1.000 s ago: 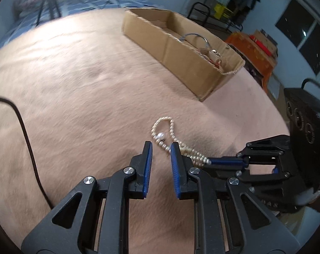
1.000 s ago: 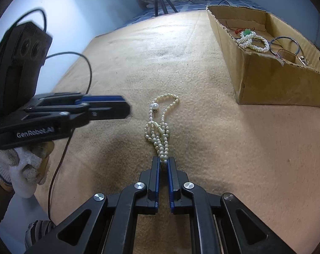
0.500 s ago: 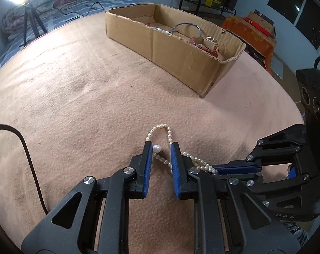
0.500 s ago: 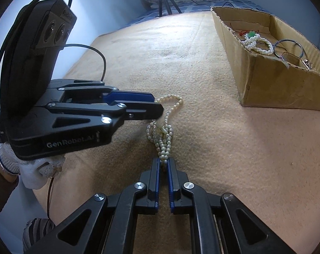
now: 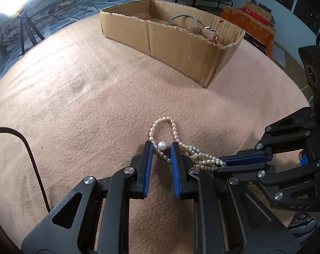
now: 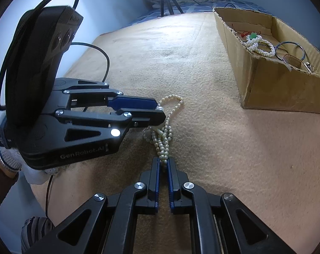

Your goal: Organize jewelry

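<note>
A pearl necklace lies bunched on the tan blanket. My left gripper stands over its loop, jaws a little apart. A large pearl and one strand sit between the blue pads, which do not press on them. In the right wrist view the left gripper comes in from the left at the loop's top. My right gripper is shut on the near end of the pearl necklace. The right gripper also shows at the right of the left wrist view.
An open cardboard box stands at the far right with a pearl bracelet and a metal ring inside. A black cable trails over the blanket's left side. A tripod with a lamp stands beyond the bed.
The left gripper has rolled, dropped and come forward over the necklace, so the large pearl now sits between its pads. The right gripper has kept still, gripping the necklace end.
</note>
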Demonstrator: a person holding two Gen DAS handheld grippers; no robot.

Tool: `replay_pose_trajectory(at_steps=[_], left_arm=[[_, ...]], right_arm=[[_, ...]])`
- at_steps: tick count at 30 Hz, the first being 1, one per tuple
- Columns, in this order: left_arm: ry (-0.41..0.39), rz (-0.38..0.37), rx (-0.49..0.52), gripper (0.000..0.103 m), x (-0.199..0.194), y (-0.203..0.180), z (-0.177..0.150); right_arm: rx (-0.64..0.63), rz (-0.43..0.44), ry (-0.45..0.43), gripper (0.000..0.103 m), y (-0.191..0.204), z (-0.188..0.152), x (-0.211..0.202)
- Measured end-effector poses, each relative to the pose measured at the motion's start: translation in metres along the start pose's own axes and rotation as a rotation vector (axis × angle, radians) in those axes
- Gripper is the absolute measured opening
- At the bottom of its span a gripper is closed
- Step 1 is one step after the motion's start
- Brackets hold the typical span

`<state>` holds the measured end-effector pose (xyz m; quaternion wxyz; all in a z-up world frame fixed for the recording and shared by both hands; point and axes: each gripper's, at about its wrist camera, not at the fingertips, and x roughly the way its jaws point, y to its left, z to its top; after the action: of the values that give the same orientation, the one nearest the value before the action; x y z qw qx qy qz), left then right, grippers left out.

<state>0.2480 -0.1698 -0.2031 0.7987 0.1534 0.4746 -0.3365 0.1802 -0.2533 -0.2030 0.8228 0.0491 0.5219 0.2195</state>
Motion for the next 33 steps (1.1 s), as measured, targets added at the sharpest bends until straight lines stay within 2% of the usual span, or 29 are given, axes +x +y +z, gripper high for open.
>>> replay_pose_trajectory(at_steps=[4, 8, 21, 33], left_arm=[[-0.007, 0.022, 0.024, 0.016, 0.002, -0.005, 0.002], [-0.011, 0.032, 0.025, 0.006, 0.004, -0.006, 0.002], [-0.077, -0.008, -0.119, 0.006, -0.014, 0.023, 0.001], [-0.146, 0.025, -0.174, 0.006, -0.048, 0.042, 0.006]], right_arm=[[0.001, 0.0, 0.0, 0.004, 0.0, 0.0, 0.0], [0.0, 0.0, 0.002, 0.004, 0.0, 0.001, 0.001], [-0.003, -0.007, -0.002, 0.004, 0.0, 0.004, -0.003], [0.018, -0.015, -0.049, 0.004, -0.007, 0.005, -0.022]])
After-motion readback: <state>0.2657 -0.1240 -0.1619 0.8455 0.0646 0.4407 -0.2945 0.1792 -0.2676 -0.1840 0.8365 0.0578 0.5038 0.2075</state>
